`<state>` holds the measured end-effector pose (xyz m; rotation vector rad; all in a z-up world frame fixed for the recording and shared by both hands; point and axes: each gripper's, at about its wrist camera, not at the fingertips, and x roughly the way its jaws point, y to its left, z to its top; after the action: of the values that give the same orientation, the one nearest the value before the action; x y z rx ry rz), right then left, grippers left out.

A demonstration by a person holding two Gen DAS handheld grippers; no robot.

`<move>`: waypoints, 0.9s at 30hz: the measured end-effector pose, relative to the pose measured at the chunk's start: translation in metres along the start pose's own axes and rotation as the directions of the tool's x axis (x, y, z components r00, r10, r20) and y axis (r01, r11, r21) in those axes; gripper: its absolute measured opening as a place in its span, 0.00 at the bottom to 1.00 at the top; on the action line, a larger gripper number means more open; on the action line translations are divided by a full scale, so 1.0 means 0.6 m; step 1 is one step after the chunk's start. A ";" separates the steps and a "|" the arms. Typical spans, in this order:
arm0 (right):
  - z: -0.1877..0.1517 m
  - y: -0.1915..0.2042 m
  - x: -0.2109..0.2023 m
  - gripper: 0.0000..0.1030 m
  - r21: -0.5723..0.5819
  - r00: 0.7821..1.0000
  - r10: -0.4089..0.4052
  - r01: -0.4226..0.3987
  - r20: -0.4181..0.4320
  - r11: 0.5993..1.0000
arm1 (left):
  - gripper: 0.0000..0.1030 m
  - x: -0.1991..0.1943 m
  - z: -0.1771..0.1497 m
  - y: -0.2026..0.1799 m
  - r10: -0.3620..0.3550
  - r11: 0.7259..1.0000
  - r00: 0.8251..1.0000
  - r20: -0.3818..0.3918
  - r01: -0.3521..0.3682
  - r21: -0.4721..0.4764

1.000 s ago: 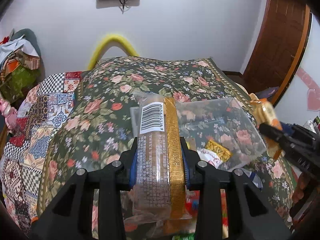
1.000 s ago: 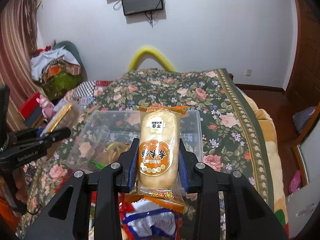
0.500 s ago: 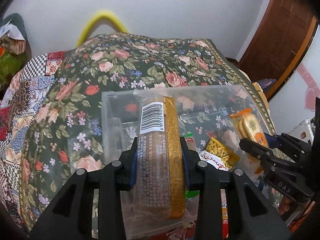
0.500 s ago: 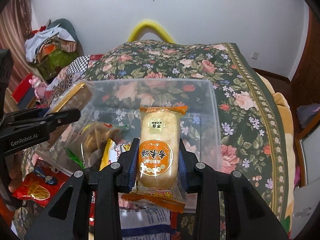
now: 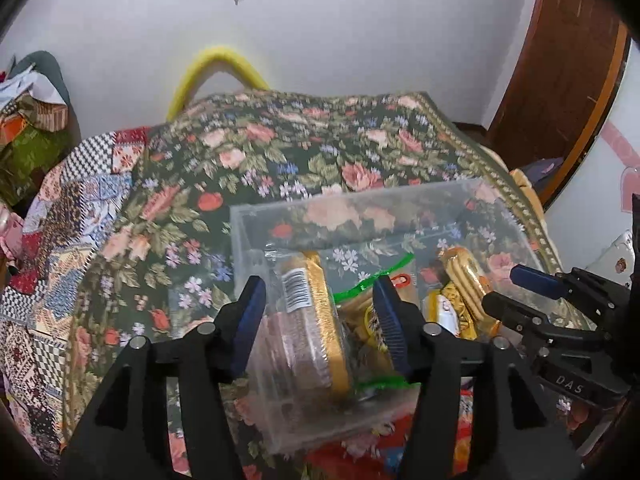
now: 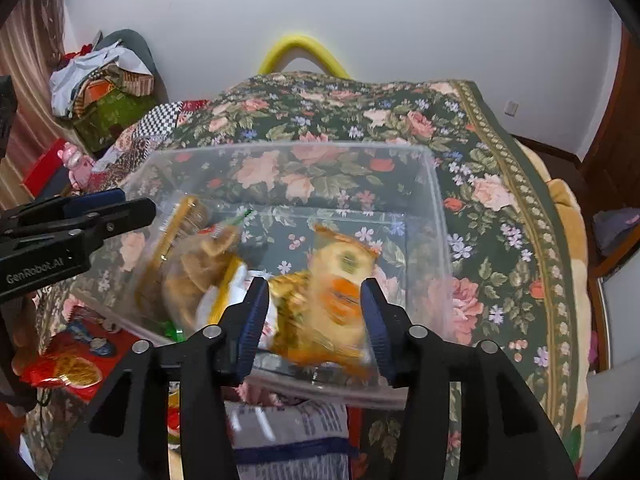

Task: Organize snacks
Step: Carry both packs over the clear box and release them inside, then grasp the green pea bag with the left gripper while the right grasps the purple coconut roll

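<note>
A clear plastic storage box (image 6: 436, 216) sits on the dark green floral bedspread (image 6: 500, 184), filling the middle of both frames. Inside it, at lower centre of the left view, a brown cracker pack with a gold strip and barcode label (image 5: 308, 320) lies loose between the spread-apart fingers of the left gripper (image 5: 322, 324). In the right view, a blurred orange-and-cream bun packet (image 6: 336, 300) is inside the box between the parted fingers of the right gripper (image 6: 314, 318), also let go. A white wall and a yellow curved tube (image 6: 300, 52) are at top, with a brown wooden door (image 5: 560, 60) at upper right. "GenRobot.AI" reads on the left gripper's side; the barcode digits are unreadable.
</note>
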<state>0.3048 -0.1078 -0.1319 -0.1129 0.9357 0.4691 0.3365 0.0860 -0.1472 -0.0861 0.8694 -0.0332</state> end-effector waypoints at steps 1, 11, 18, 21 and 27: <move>0.001 0.001 -0.007 0.46 -0.001 1.000 -0.001 0.001 0.008 1.000 | 0.57 -0.013 -0.001 -0.001 0.004 1.000 1.000 0.012 -0.004 0.006; -0.009 0.014 -0.120 0.58 -0.001 0.992 0.017 -0.017 0.121 1.000 | 0.72 -0.141 -0.045 -0.018 0.005 0.998 0.996 0.092 -0.011 0.068; -0.041 0.033 -0.183 0.63 -0.023 0.987 0.021 -0.017 0.162 1.000 | 0.83 -0.203 -0.106 -0.024 -0.018 0.998 0.995 0.103 0.011 0.067; -0.063 0.043 -0.198 0.64 -0.039 0.986 0.013 -0.006 0.168 0.999 | 0.87 -0.211 -0.132 -0.026 -0.023 0.998 0.996 0.089 0.017 0.066; -0.110 0.051 -0.196 0.64 -0.058 0.991 0.004 0.004 0.131 0.998 | 0.88 -0.197 -0.189 -0.031 -0.009 0.997 1.000 0.022 0.007 0.073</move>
<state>0.1831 -0.1394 -0.0744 -0.1329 0.7935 0.4979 0.1739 0.0682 -0.1284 -0.0216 0.8442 -0.0716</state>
